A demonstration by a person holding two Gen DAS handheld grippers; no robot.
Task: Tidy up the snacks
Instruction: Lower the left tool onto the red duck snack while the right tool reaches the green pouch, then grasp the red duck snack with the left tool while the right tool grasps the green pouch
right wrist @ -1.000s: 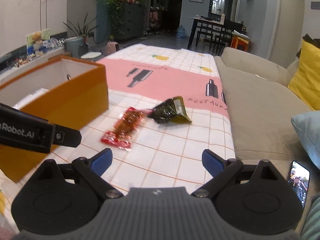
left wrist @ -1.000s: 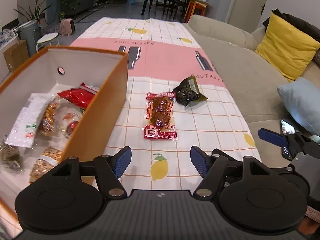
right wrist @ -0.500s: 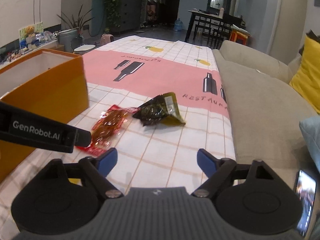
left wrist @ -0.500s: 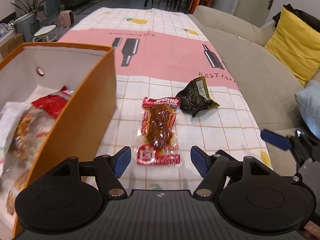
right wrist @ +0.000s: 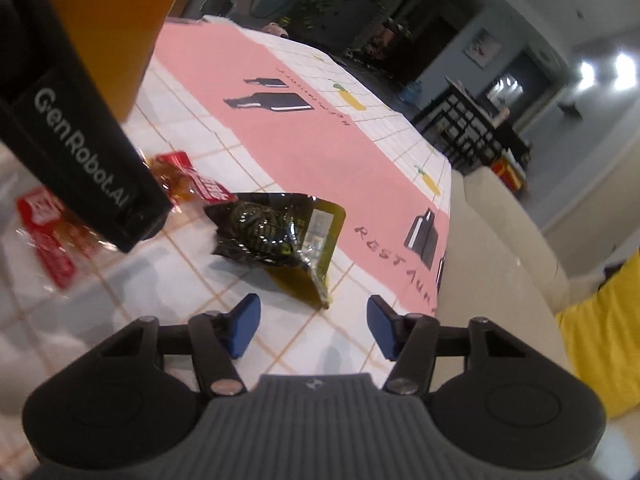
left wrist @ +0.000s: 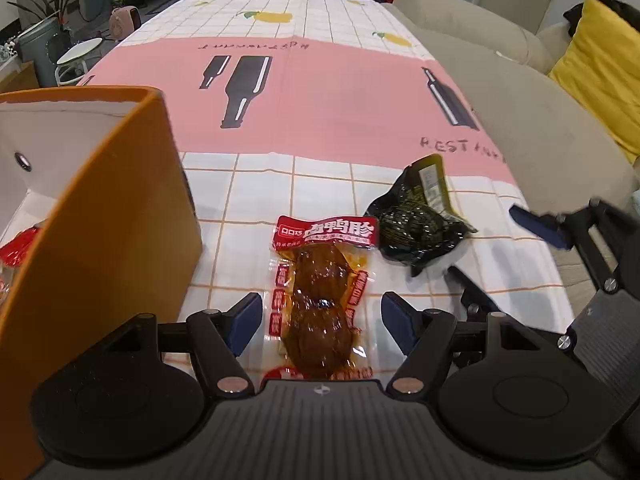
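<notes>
So: tablecloth (left wrist: 328, 92) pink band plus white grid, beige sofa (left wrist: 532, 128) along right edge, yellow cushion (left wrist: 600, 60) behind. Orange box (left wrist: 104, 216) on left. Left gripper (left wrist: 322, 324) pitched down, jaws wide apart, red snack pack (left wrist: 320, 292) flat on cloth between them, no contact. Right gripper (right wrist: 312, 328) rolled, jaws closing, dark green packet (right wrist: 276, 236) just ahead, only its corner near gap. Versus second ago: both lower, closer to packs.

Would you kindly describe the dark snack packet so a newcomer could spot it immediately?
Start at the orange box on the pink-and-white tablecloth. Two packets lie beside it. The dark snack packet is the farther, crumpled black-green one, unlike the flat red-and-clear packet.
</notes>
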